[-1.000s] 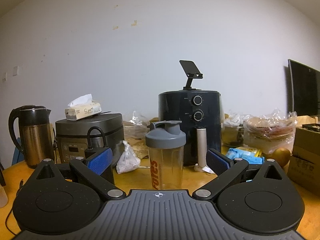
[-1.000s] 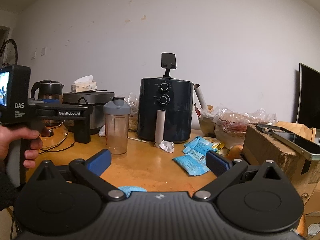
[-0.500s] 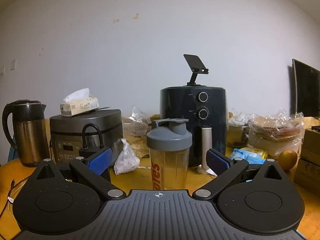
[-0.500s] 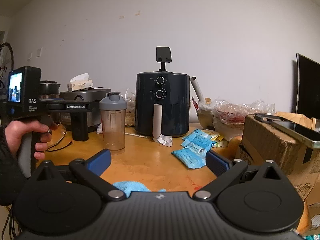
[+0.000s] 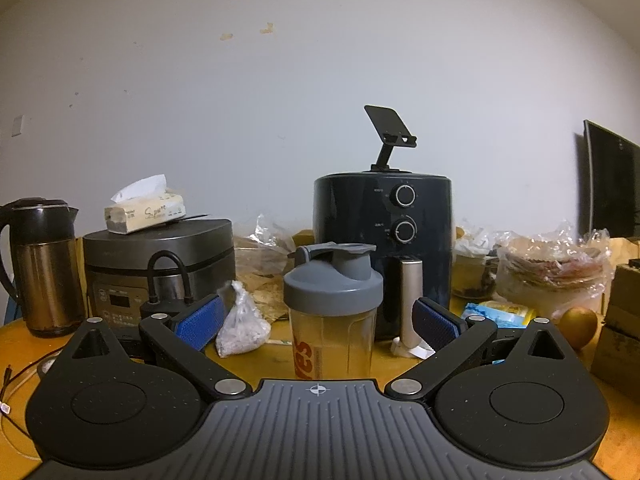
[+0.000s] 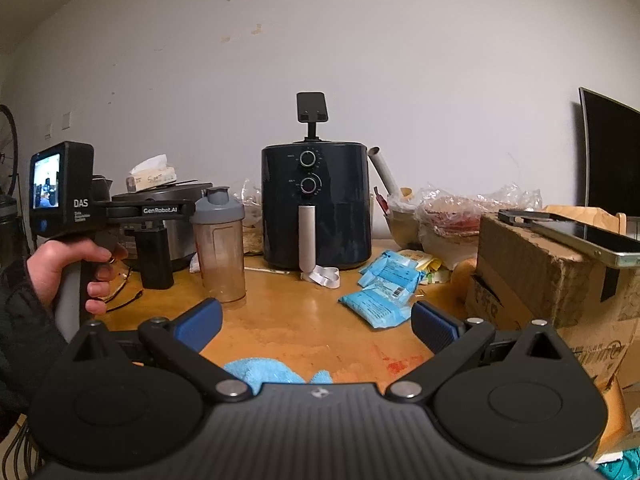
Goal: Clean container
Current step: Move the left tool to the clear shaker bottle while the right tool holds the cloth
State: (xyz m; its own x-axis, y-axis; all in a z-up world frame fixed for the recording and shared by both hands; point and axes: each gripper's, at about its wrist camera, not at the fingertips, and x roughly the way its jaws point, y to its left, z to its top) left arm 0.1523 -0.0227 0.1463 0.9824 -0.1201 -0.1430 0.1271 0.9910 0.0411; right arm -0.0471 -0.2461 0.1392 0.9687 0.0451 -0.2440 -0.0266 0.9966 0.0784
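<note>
I count one shaker bottle [image 5: 333, 312] upright on the table [image 6: 304, 332], directly ahead of my left gripper [image 5: 318, 322], both grippers spread wide and empty. One blue cloth [image 6: 264, 372] lies under my right gripper [image 6: 316, 322]; three blue packets [image 6: 386, 288] right.

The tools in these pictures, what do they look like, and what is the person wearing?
Each tool is black plastic: a ribbed grey-black plate in the middle, two round discs at the sides, silver pivot screws, and two fingers tipped with ribbed blue pads. Seen from the right wrist camera, the left tool has a white "GenRobot.AI" marking, a boxy "DAS" block with a small lit screen, and a grey handle. The person wears a dark sleeve.
</note>
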